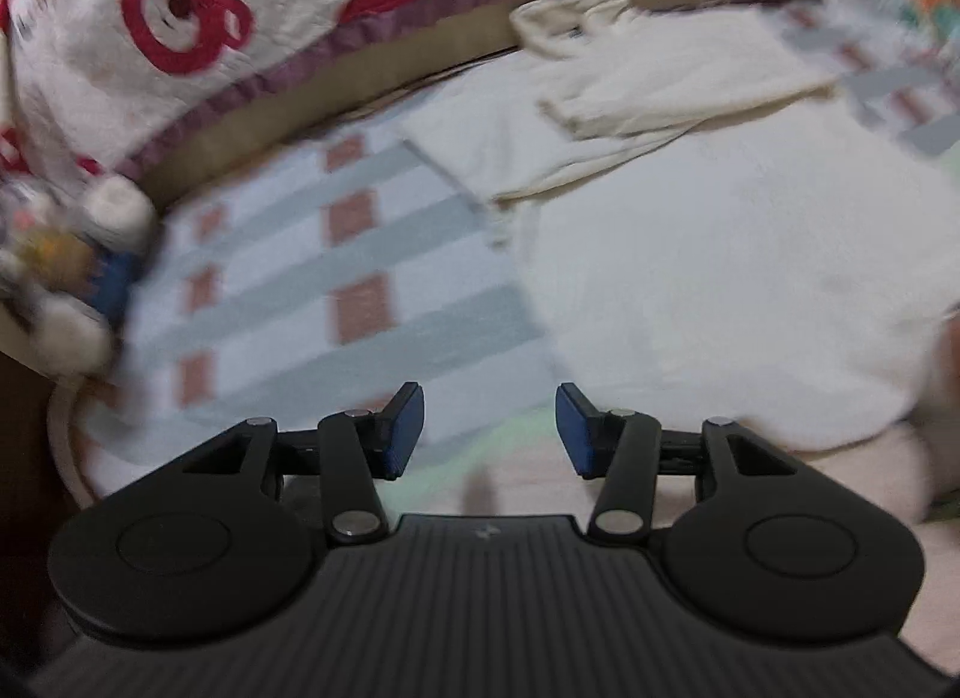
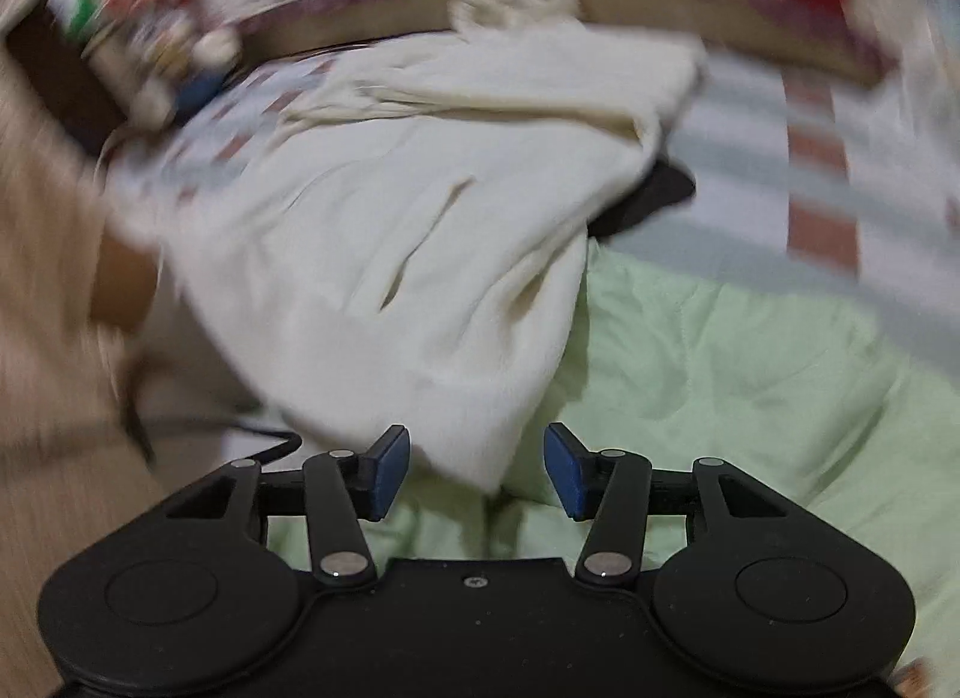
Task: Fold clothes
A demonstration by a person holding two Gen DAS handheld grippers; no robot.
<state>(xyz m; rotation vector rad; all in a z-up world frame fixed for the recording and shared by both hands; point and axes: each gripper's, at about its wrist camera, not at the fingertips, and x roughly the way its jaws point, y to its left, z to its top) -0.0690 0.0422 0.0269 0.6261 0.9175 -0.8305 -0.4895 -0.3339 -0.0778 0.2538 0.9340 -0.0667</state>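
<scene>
The garment (image 1: 708, 254) is cream, lying on a sheet (image 1: 312, 284) striped pale blue and grey with rust-red blocks. The quilt (image 1: 180, 20) is white with red bears and a purple border; the blanket (image 2: 750, 374) is pale green.

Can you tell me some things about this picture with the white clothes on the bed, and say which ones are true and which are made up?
1. The cream-white fleece garment lies on a checked bedsheet with pale blue bands and brick-red squares. True.
2. The left gripper is clamped on the garment. False: its blue pads are apart with nothing between them.
3. The quilt with red bear faces lies at the far side of the bed. True.
4. The right gripper is shut tight. False: its jaws stand open, the garment's lower edge only showing beyond them.
5. A light green quilted cover lies beside the garment. True.
</scene>
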